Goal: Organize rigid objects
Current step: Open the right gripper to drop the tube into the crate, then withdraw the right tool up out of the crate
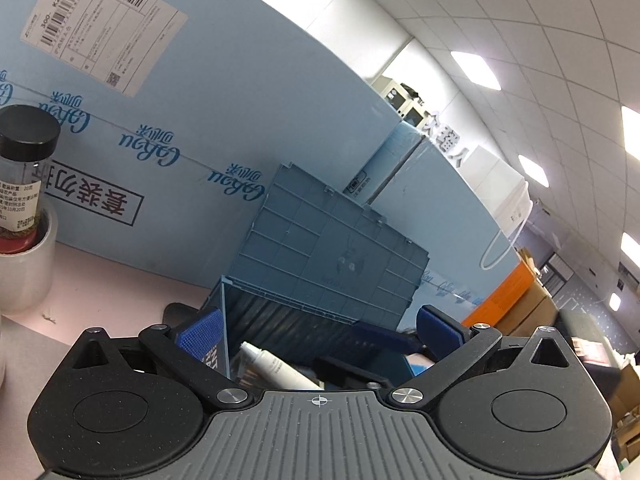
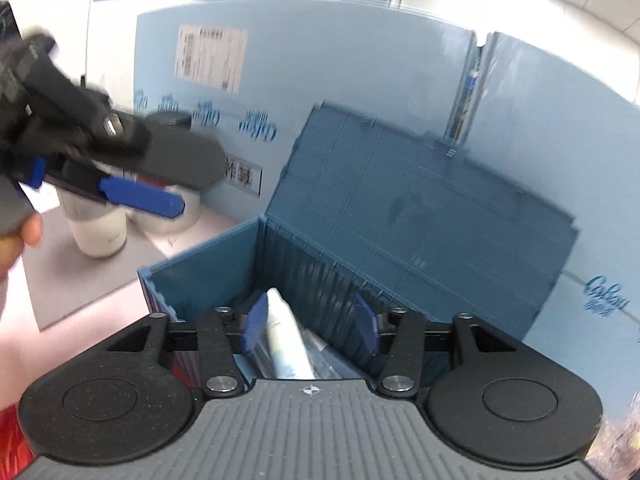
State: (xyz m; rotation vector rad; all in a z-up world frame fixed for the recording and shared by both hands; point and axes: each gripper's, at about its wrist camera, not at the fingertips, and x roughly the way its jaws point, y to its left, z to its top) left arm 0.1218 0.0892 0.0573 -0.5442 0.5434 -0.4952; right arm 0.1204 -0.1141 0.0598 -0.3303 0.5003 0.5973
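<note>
A blue-grey plastic storage box [image 2: 208, 272] stands open, its lid [image 2: 420, 200] leaning back against a light blue carton. A white tube [image 2: 286, 340] lies inside it; it also shows in the left wrist view [image 1: 280, 368]. My right gripper [image 2: 312, 326] is open over the box, the tube between its blue pads without contact. My left gripper [image 1: 320, 330] is open and empty above the box's near corner; it appears in the right wrist view [image 2: 144, 200] at the left. The box also shows in the left wrist view [image 1: 320, 264].
A spice jar with a black cap [image 1: 24, 168] stands inside a white tape roll [image 1: 28, 272] on the pink table at the left. A white bottle [image 2: 100, 232] stands on a grey mat. Light blue cartons [image 1: 200, 100] wall off the back.
</note>
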